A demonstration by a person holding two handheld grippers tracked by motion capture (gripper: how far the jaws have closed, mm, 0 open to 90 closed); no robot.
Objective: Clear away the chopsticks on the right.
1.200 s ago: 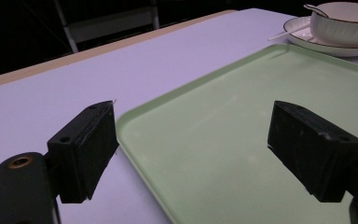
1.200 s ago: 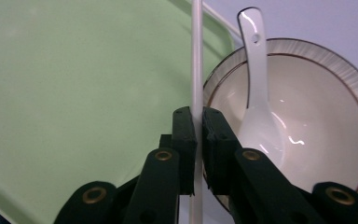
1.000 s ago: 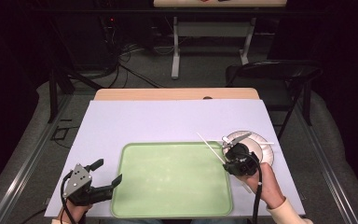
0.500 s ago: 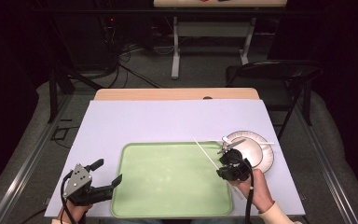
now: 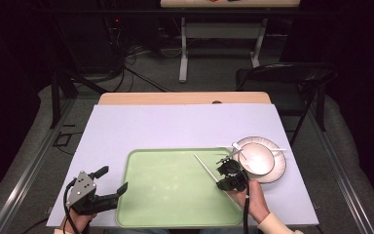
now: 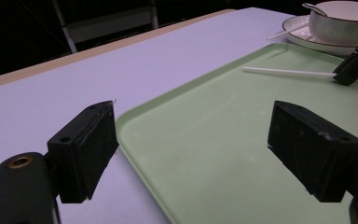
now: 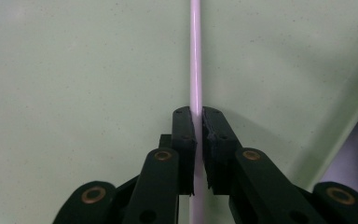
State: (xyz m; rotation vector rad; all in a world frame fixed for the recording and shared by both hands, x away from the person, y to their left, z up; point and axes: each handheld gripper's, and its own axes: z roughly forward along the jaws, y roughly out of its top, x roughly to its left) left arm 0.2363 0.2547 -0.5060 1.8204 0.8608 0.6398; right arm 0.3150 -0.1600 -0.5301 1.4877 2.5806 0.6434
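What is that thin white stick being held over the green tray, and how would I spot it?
Find the green tray on the lilac table cover. Over its right side, the right gripper pinches a chopstick between its fingers. It is long, thin and white, unlike the round bowl on its plate beside.

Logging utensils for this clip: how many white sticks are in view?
2. One white stick is clamped in the right gripper over the green tray; the other white stick lies on the plate beside the bowl. None looks hidden.

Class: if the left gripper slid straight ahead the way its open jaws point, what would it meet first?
Probably the thin white stick clamped in the right gripper, above the pale green plastic tray; depth is uncertain, so the left gripper may pass under it.
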